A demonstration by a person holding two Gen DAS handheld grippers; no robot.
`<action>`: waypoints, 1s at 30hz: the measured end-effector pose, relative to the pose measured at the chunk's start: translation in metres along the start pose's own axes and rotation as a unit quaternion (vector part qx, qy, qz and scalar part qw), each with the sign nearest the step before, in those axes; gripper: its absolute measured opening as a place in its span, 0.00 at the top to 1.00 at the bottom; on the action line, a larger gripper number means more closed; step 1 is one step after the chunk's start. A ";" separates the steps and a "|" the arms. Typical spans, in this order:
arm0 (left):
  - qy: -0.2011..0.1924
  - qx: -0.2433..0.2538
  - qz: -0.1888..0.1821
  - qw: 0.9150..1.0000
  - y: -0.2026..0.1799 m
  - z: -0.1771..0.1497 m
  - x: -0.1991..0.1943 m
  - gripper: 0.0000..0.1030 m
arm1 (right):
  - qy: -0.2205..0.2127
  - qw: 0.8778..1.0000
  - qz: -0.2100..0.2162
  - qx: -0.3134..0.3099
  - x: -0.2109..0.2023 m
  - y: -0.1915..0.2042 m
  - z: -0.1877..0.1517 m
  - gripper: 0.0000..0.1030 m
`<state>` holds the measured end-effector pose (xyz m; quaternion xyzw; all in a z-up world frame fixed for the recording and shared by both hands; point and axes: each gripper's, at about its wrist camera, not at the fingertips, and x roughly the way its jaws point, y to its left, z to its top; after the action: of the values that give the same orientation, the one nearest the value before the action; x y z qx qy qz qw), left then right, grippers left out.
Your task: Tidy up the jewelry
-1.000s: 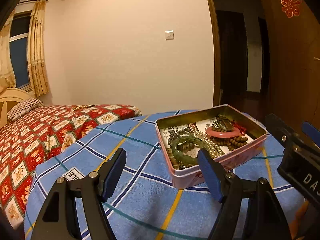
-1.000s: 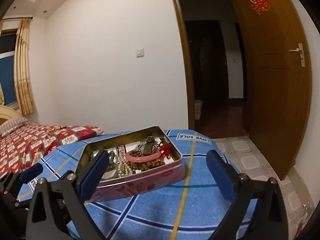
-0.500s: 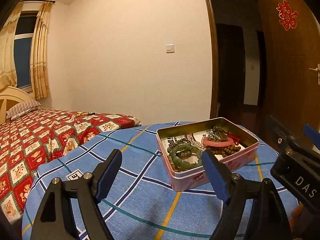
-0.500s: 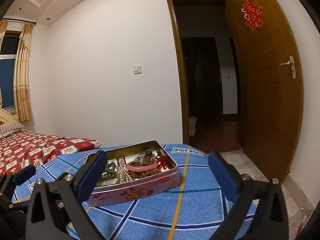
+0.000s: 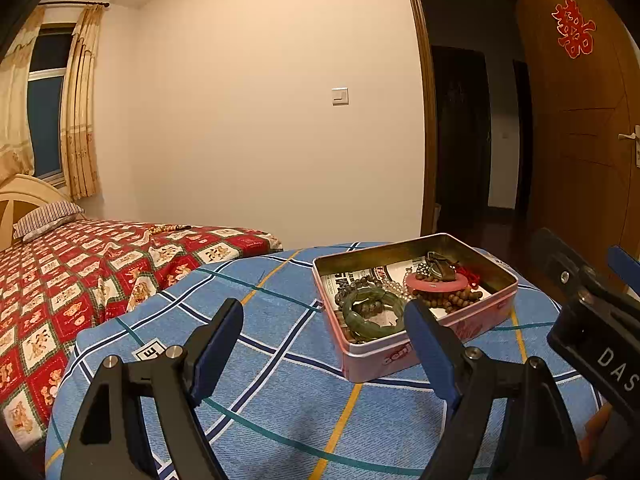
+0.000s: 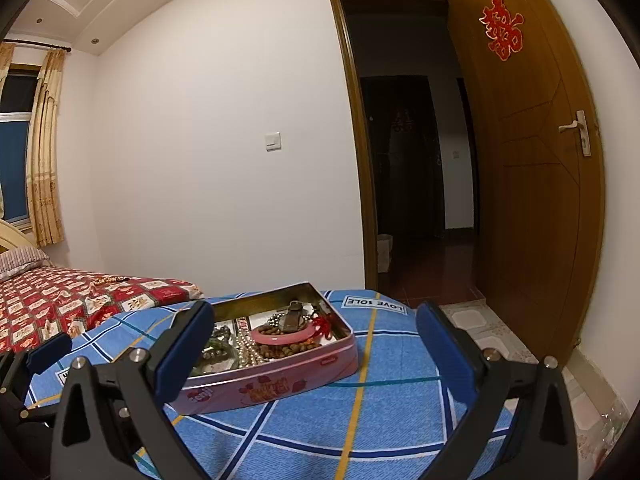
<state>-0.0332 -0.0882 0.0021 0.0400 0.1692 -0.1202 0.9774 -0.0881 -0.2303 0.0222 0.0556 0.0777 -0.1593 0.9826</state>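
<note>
Here, rectangular pink metal tin [image 5: 420, 350] holds beaded jewelry [image 5: 448, 300]

Blue cloth [image 5: 280, 360] bare — only tin [image 5: 496, 312] obstructs.

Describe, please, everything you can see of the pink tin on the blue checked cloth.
The pink tin is a shallow rectangular metal box with rounded corners, lidless, its inside bare and brassy. Red printed pictures and lettering decorate its pink outer walls. It sits flat on the blue checked cloth, turned at an angle to both cameras. Inside lie a green bangle, a pink bangle, brown wooden beads, a pearl strand and printed paper. Neither gripper touches it.
</note>
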 end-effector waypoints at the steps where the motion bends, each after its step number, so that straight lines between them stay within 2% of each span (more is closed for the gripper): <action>1: 0.000 0.000 0.000 1.000 0.000 0.000 0.000 0.20 | -0.001 1.000 -0.001 0.001 0.000 0.000 0.000 0.00; 30: 0.000 0.001 0.000 1.000 0.000 0.000 0.000 0.19 | -0.001 1.000 -0.001 0.002 -0.001 -0.002 0.001 0.00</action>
<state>-0.0333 -0.0884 0.0019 0.0406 0.1691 -0.1203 0.9774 -0.0895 -0.2318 0.0233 0.0570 0.0760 -0.1604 0.9825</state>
